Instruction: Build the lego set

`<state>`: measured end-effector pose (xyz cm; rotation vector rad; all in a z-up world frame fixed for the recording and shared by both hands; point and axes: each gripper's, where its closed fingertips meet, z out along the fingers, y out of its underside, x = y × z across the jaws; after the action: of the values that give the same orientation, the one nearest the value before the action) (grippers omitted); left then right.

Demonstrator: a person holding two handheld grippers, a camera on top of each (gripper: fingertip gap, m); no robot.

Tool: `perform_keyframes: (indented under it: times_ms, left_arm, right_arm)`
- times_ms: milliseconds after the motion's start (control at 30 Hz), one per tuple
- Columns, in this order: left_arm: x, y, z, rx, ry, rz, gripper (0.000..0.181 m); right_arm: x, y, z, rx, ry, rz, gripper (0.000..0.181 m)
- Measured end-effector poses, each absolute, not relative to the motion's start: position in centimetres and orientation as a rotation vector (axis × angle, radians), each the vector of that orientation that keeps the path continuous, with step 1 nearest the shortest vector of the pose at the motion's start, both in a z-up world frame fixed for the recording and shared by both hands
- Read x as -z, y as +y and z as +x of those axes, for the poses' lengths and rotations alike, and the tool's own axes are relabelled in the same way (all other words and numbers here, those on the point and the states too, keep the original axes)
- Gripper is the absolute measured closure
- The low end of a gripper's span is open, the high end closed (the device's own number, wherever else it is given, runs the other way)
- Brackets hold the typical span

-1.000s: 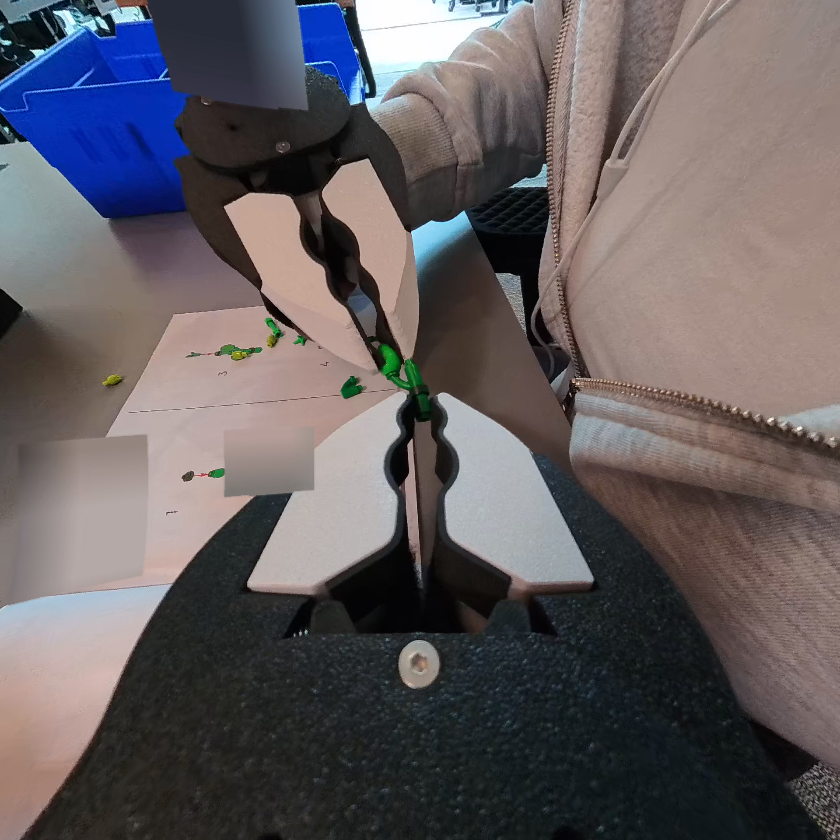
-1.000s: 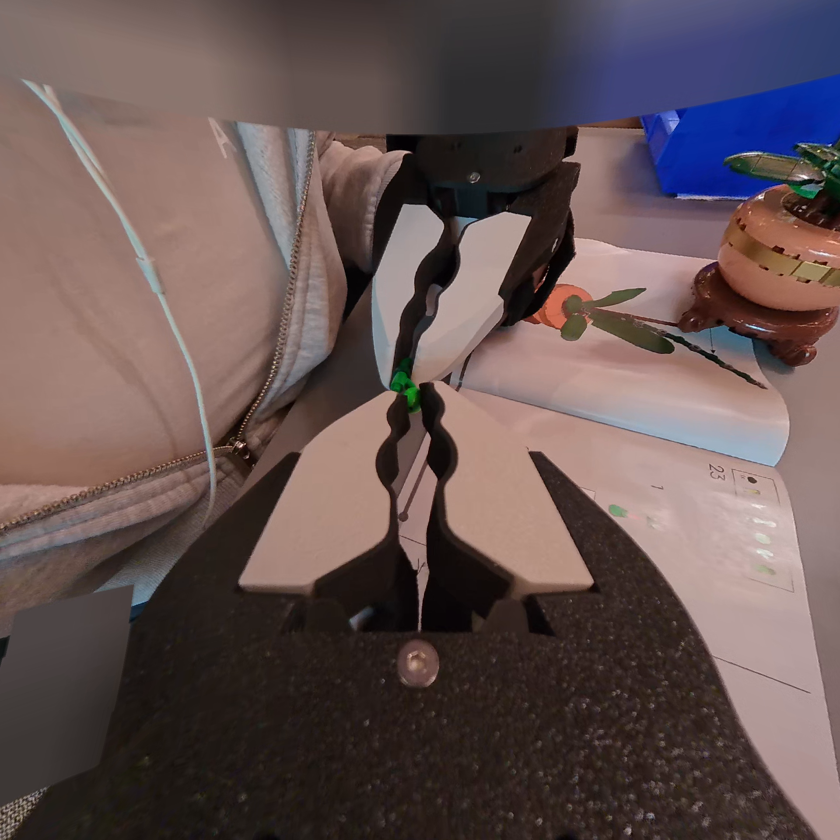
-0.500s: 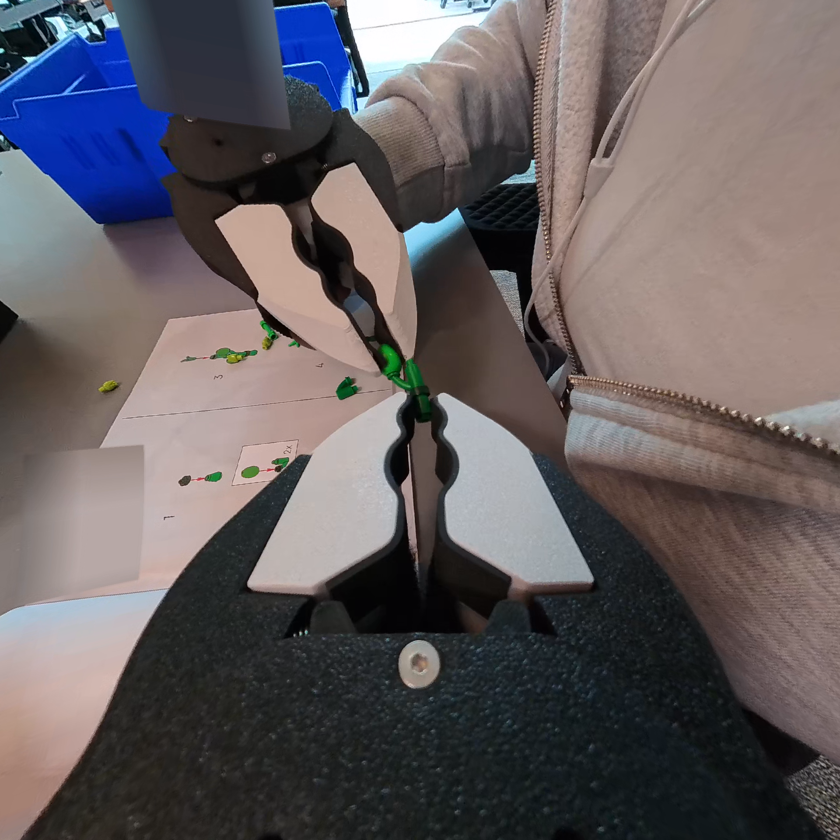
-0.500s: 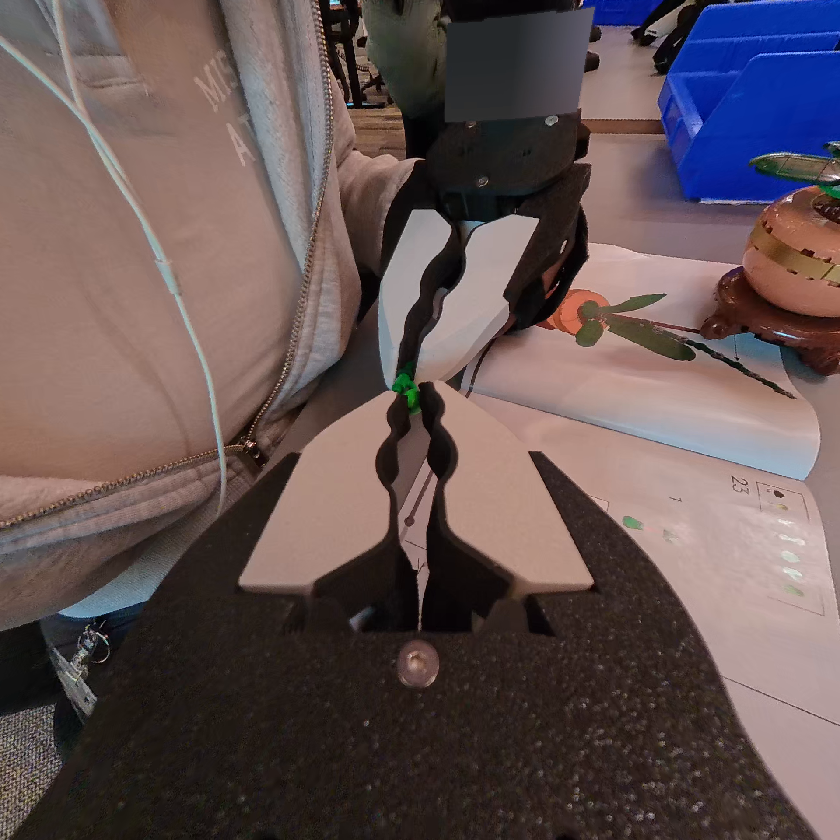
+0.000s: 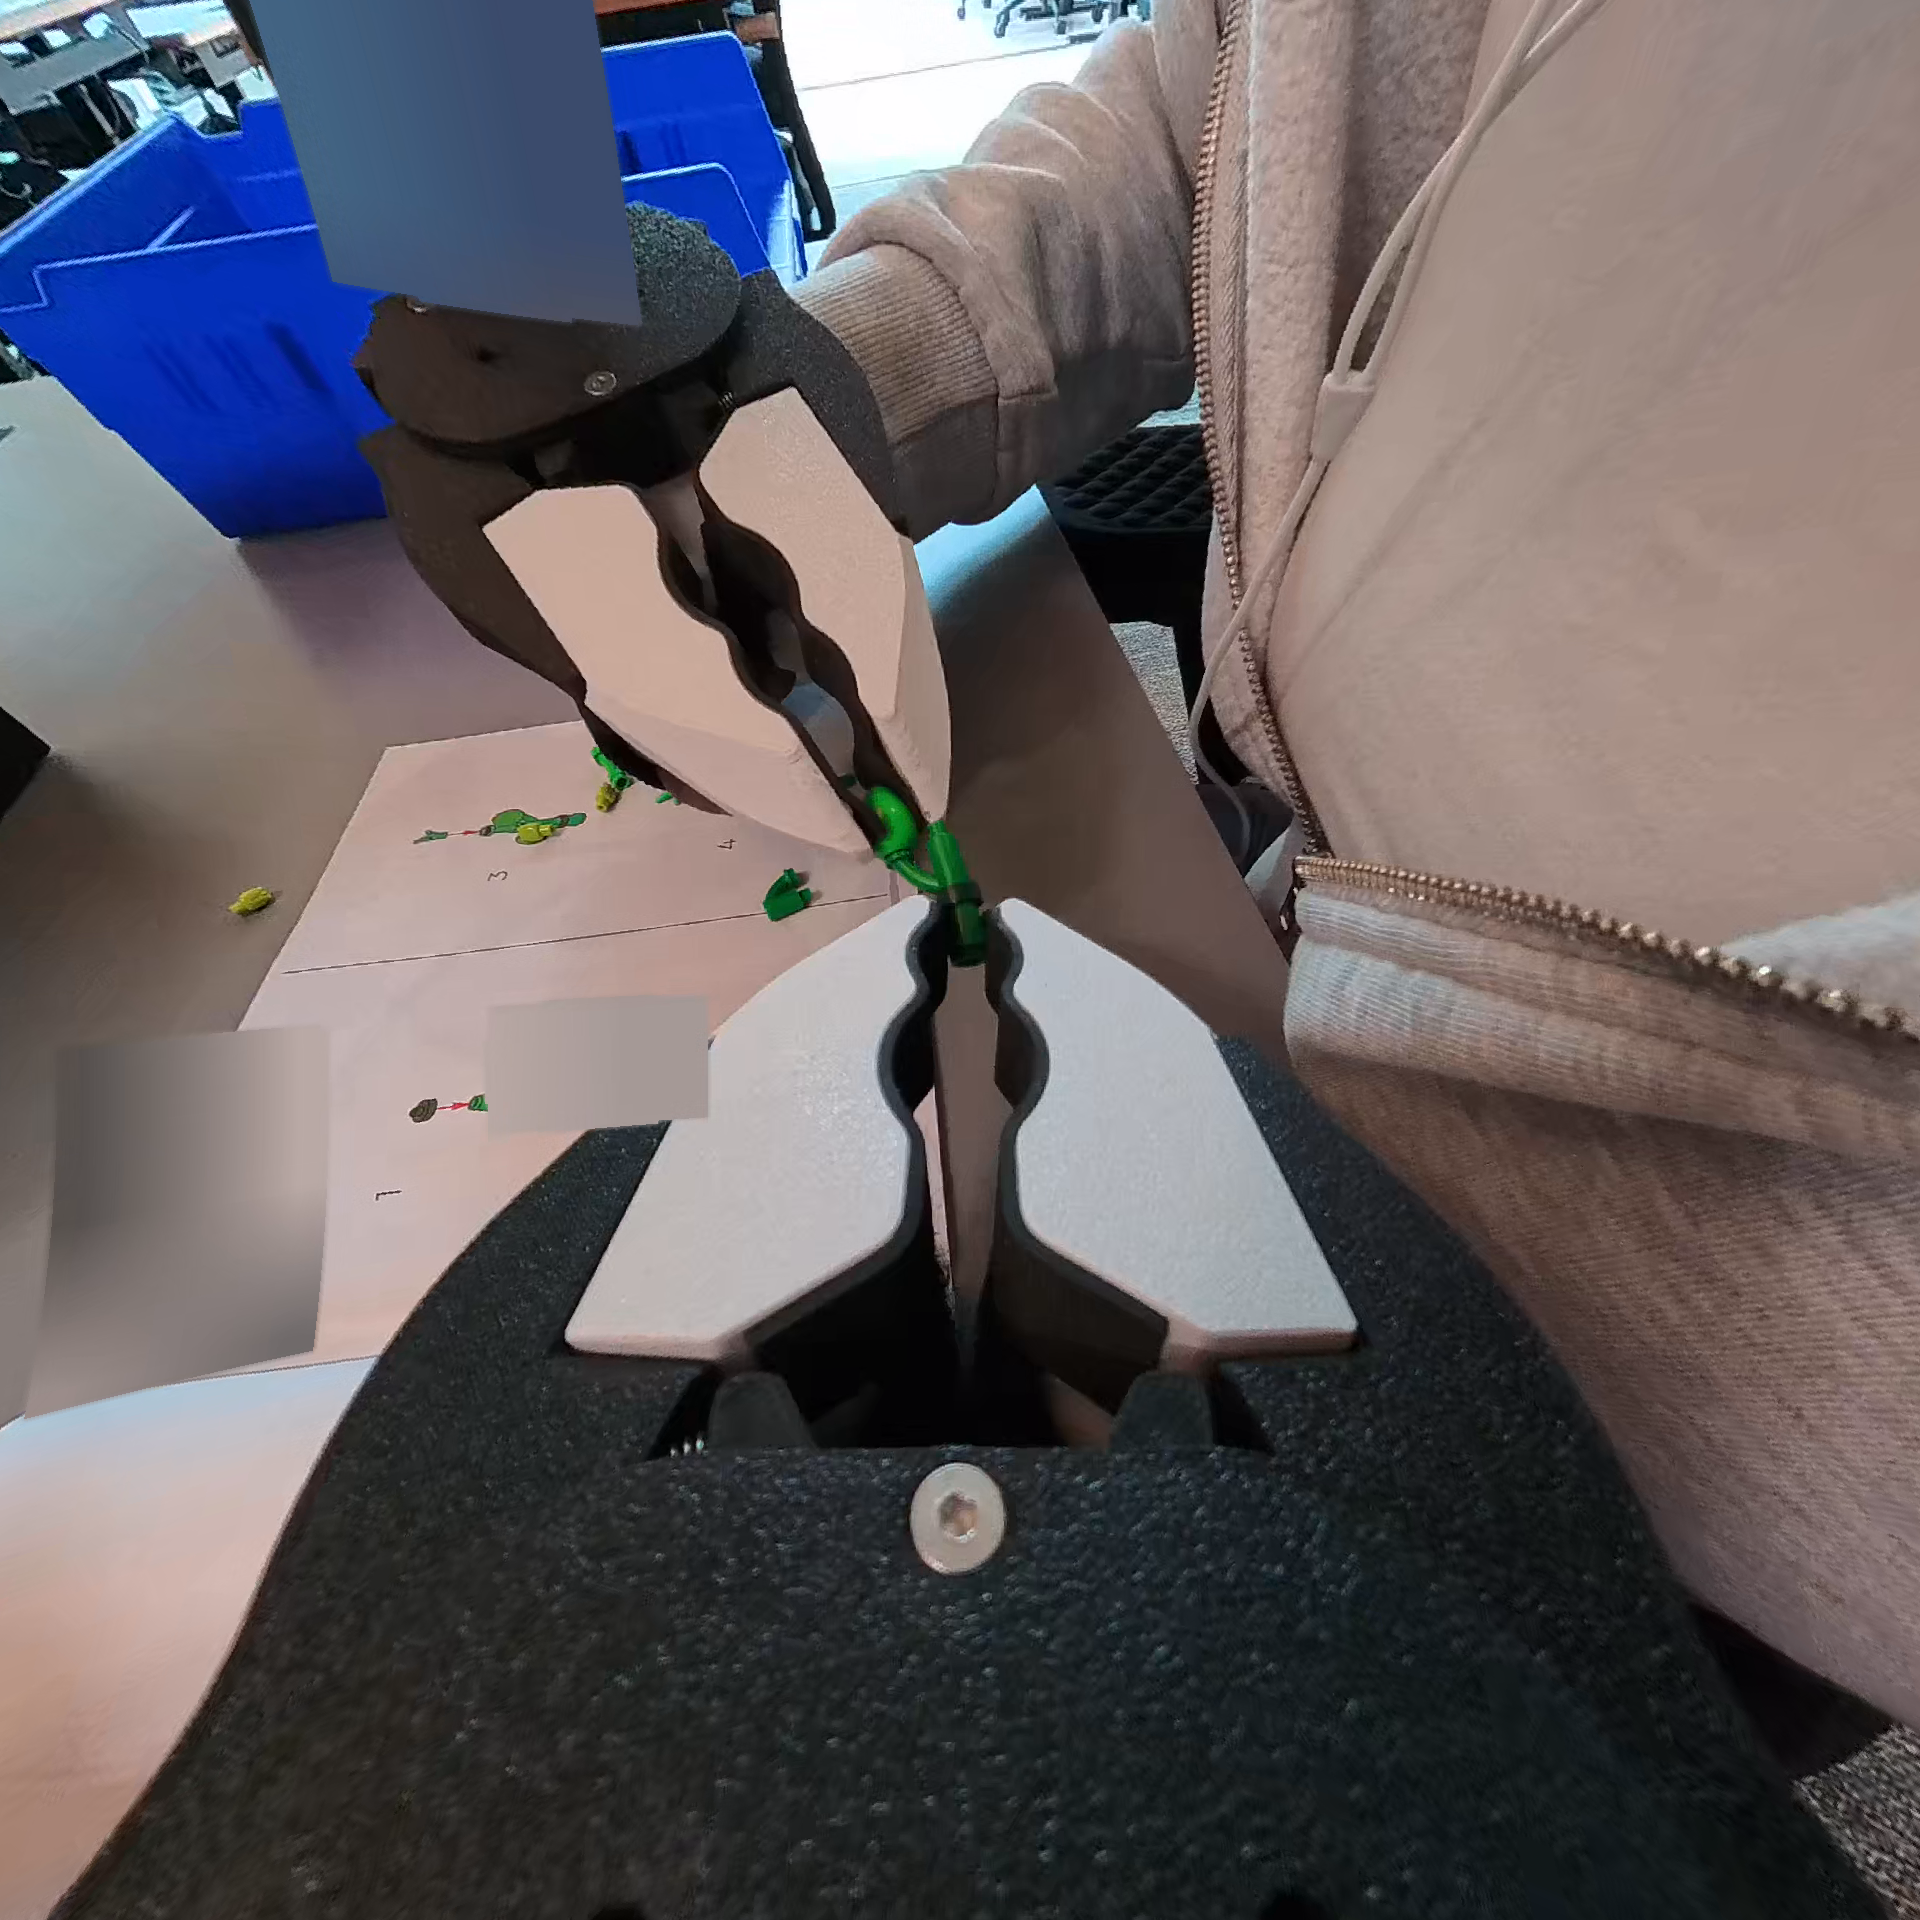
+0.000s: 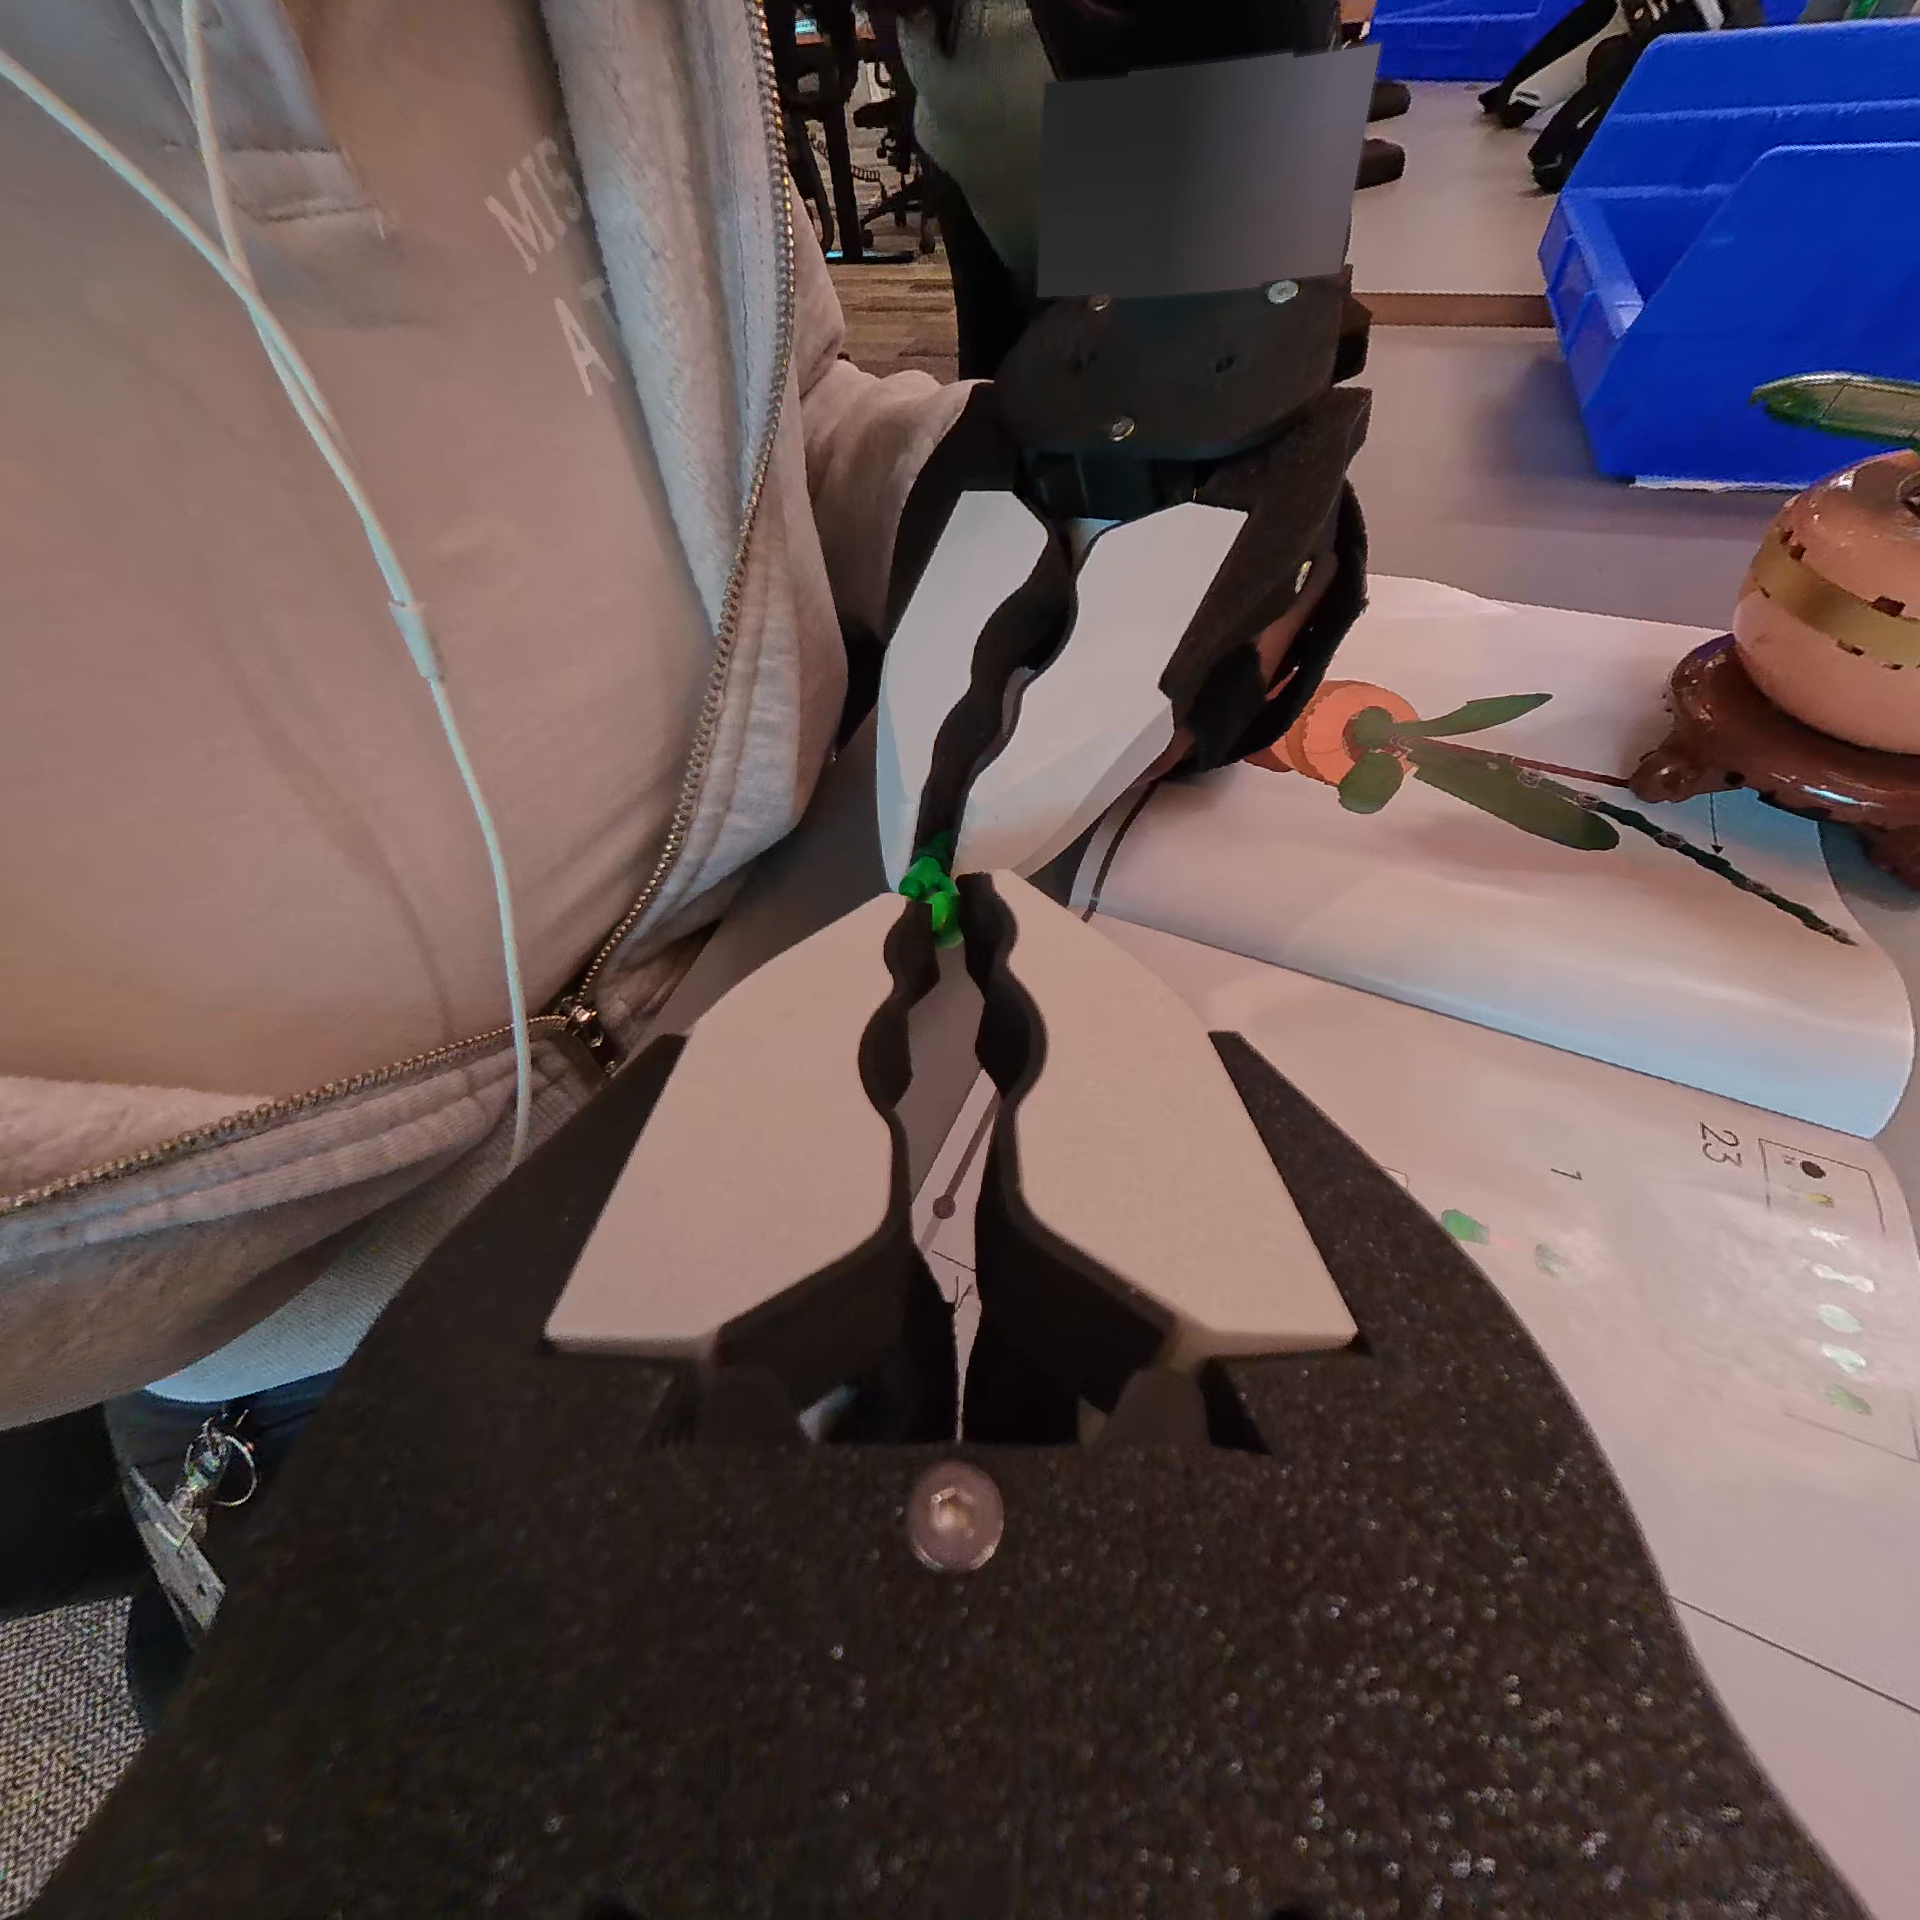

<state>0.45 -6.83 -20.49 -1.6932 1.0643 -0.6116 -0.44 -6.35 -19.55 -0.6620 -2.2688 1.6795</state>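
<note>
Blue plastic bins (image 5: 197, 343) stand behind the grey tabletop (image 5: 156, 665) and open instruction booklet (image 5: 582, 894). Above it, my left hand-held gripper (image 5: 964, 930) pinches the small green lego stem piece (image 5: 961, 914), and my right hand-held gripper (image 6: 943, 914) pinches its curved green mate (image 5: 891, 821). I should push straight along the joint, squeezing firmly without twisting.

Grey tabletop (image 5: 187, 644); blue plastic bins (image 5: 197, 343) at far edge; speckled grey carpet (image 6: 62, 1704); black office chairs (image 6: 883, 177) in distance; bright floor beyond.
</note>
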Motion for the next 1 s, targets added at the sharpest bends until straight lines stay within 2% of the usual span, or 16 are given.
perform_keyframes:
  times_ms: [467,533,633,867,1000]
  left_arm:
    - [20.2,-6.5,0.2,0.596,1.032,-1.685,0.176]
    - [19.3,-5.9,-0.2,0.572,0.97,-1.644,0.176]
    - [18.4,-5.2,-1.1,0.535,0.882,-1.621,0.176]
    - [14.6,-3.1,-7.1,0.242,0.45,-1.529,0.175]
    - [13.9,-3.1,-10.2,0.227,0.222,-1.536,0.175]
  right_arm:
    - [18.8,-6.0,-0.8,-1.663,-2.27,-0.65,0.173]
    - [17.9,-5.6,-1.2,-1.661,-2.248,-0.685,0.149]
    - [16.9,-4.6,-1.7,-1.599,-2.18,-0.743,0.14]
    - [12.9,0.6,-0.3,-1.463,-1.726,-0.968,0.14]
    - [13.4,3.0,2.2,-1.272,-1.645,-1.156,0.143]
